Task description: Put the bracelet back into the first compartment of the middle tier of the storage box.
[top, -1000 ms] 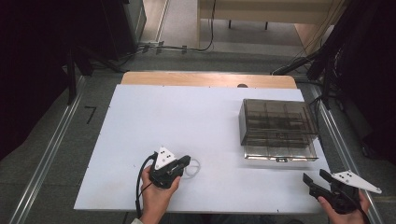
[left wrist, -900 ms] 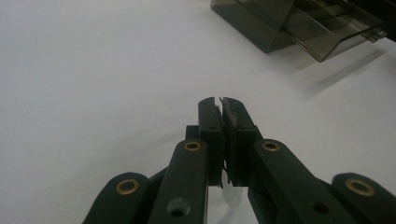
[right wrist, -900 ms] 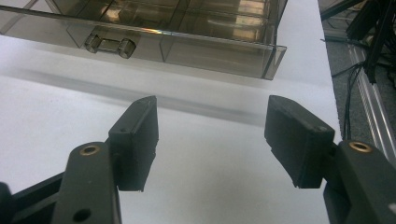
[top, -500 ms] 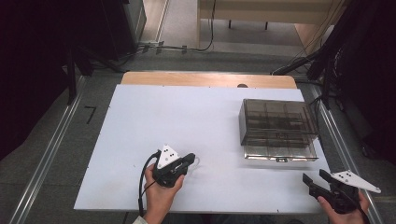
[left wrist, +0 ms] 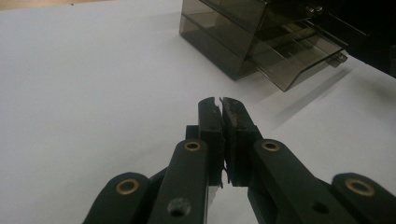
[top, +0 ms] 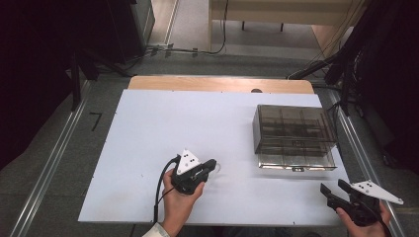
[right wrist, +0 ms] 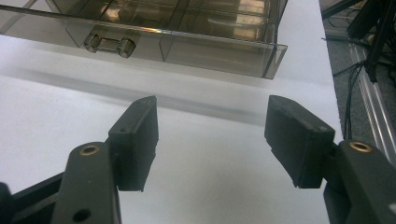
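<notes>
Jaws first: seen from above, the left gripper (top: pixel 210 165) has its jaws pressed together, while the right gripper (top: pixel 336 191) has its jaws spread apart with nothing between them. A small clear item, too faint to identify, lies on the sheet (top: pixel 163 128) right at the left gripper's tips. Each gripper is held by a hand at the near edge of the white sheet, the left one near the middle, the right one at the far right corner. A smoky, see-through box (top: pixel 291 133) stands on the right half of the sheet, its bottom drawer (top: pixel 296 160) pulled out toward the person. Dividers split the box into compartments; whether anything lies in them cannot be told.

In the left gripper view, the two black jaws meet flat, tips touching, raised over bare sheet (left wrist: pixel 93 79). The box (left wrist: pixel 233 42) sits well ahead to the right, its drawer (left wrist: pixel 299 58) jutting out and looking empty.

In the right gripper view, the jaws stand wide over the sheet (right wrist: pixel 210 177). Just beyond them is the drawer (right wrist: pixel 187 39), with a small clear handle (right wrist: pixel 109 45) on its front and its divided cells apparently empty.
</notes>
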`<state>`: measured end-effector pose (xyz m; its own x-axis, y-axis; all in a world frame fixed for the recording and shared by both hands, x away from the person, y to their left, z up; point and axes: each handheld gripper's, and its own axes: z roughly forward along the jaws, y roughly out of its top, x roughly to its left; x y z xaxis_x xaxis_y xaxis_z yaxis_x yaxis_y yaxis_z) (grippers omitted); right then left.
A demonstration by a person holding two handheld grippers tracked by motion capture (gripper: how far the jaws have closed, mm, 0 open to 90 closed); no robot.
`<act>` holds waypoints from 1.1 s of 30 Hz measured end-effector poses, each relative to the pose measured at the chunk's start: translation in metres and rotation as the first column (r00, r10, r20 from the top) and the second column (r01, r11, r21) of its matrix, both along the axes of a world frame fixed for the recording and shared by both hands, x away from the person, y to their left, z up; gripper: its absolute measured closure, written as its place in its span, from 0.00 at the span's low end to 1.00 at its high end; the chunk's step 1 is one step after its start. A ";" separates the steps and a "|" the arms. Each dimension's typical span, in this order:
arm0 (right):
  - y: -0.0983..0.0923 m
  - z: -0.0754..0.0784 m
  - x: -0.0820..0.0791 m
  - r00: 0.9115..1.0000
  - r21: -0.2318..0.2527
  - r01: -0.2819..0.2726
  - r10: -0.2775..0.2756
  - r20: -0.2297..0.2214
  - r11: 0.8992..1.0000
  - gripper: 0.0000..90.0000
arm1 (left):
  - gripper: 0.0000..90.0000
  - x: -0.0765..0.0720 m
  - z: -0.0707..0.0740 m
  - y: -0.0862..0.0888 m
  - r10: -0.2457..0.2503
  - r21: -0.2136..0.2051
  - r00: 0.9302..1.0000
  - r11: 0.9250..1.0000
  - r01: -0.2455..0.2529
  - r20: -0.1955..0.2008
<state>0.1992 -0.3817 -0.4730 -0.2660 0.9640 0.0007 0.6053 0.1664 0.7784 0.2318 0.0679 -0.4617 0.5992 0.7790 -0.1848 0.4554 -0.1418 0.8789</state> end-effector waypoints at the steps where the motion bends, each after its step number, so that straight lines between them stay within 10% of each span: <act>1: 0.000 0.000 0.000 1.000 0.000 0.000 0.000 -0.001 1.000 0.37 | 0.98 0.001 0.000 -0.002 -0.001 -0.005 1.000 1.000 0.001 -0.001; 33: 0.001 0.000 0.001 1.000 0.004 -0.001 0.001 -0.006 1.000 0.37 | 0.98 0.019 0.005 -0.036 -0.056 -0.044 0.998 0.997 0.056 0.000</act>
